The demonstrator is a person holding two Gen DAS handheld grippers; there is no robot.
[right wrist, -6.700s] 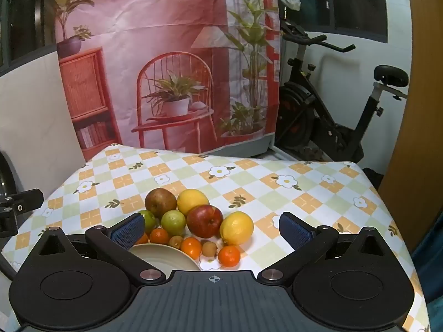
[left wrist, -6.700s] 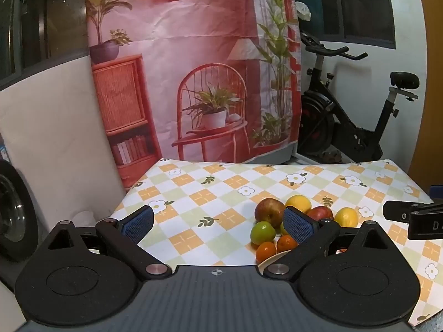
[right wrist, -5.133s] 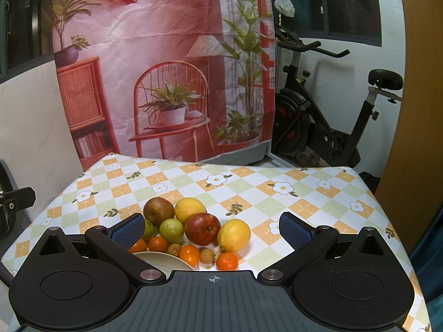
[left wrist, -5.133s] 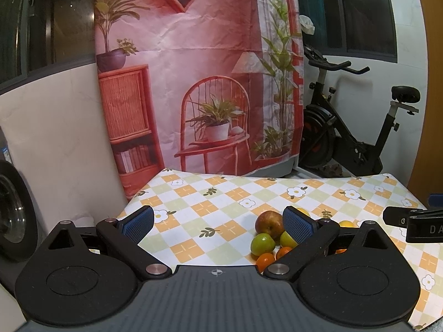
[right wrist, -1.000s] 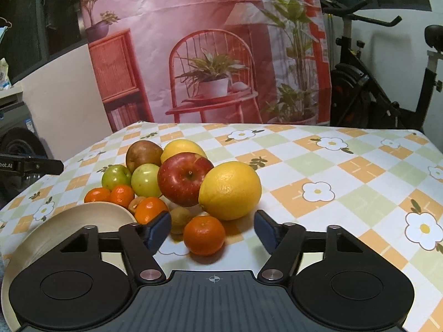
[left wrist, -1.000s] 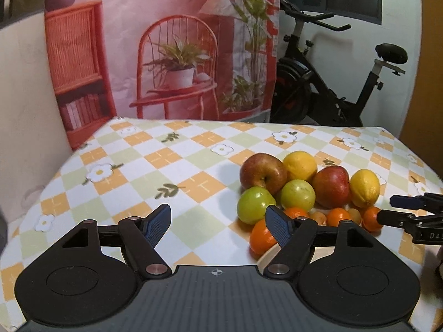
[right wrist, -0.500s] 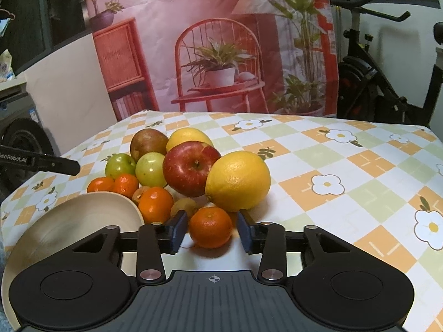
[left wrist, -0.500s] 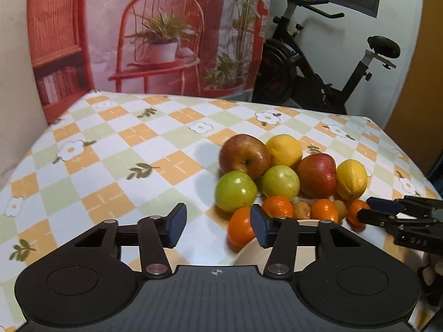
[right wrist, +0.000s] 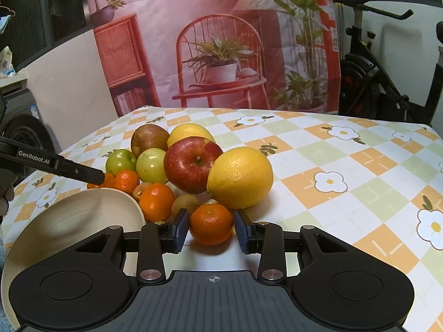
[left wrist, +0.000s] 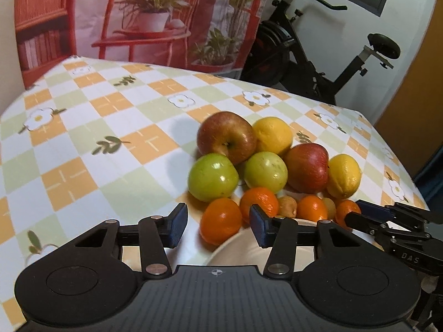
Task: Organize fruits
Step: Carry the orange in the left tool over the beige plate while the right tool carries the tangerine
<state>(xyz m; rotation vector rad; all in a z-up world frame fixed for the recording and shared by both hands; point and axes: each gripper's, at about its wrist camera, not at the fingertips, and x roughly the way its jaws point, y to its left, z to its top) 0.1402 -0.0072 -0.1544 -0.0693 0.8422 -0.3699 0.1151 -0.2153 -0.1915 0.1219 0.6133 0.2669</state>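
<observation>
A pile of fruit lies on the checked tablecloth: a red apple (right wrist: 192,163), a lemon (right wrist: 239,177), a green apple (left wrist: 213,177), several tangerines and small brown fruits. A cream bowl (right wrist: 77,215) stands against the pile's near side. My right gripper (right wrist: 211,231) is shut on the nearest tangerine (right wrist: 211,222), which rests on the cloth. My left gripper (left wrist: 218,224) hangs over the bowl's rim (left wrist: 238,249), its jaws narrowed but open. An orange tangerine (left wrist: 221,218) sits between the fingertips, with a gap at the left pad.
A brownish apple (left wrist: 225,137) and a yellow fruit (left wrist: 272,135) sit at the pile's back. An exercise bike (left wrist: 318,55) and a printed backdrop (right wrist: 221,41) stand behind the table. Bare cloth (right wrist: 346,179) stretches right of the fruit. The right gripper's fingers (left wrist: 368,214) show in the left wrist view.
Both grippers' jaws have narrowed. The right pads closed onto the near tangerine while that hand stayed put. The left gripper came forward and down over the bowl toward the pile.
</observation>
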